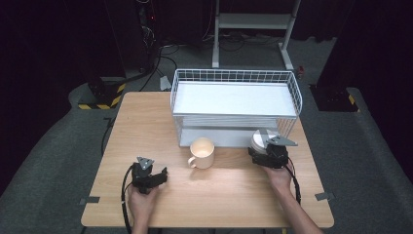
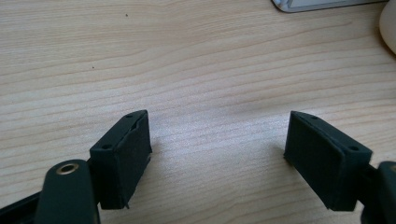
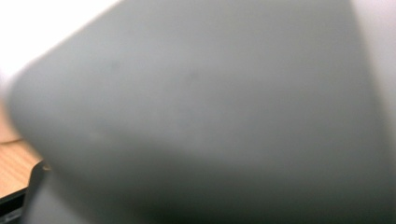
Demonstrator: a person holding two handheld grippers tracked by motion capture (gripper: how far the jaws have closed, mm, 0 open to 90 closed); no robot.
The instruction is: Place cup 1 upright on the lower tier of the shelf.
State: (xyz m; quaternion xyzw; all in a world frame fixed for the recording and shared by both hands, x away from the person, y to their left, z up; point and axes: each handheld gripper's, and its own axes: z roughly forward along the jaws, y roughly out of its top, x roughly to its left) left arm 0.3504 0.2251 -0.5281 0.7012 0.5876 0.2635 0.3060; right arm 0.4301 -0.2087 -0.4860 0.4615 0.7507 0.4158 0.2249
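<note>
step: we grasp the grey cup (image 1: 259,141) at the rack's (image 1: 234,105) front right corner | right gripper (image 1: 267,155) on it, jaw state untellable; left gripper (image 2: 217,154) released, idle | next: lift clear of rack

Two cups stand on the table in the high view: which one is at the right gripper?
The grey cup by the rack's right front corner, at the right gripper. The cream mug, with its handle, stands free mid-table, between both grippers.
</note>
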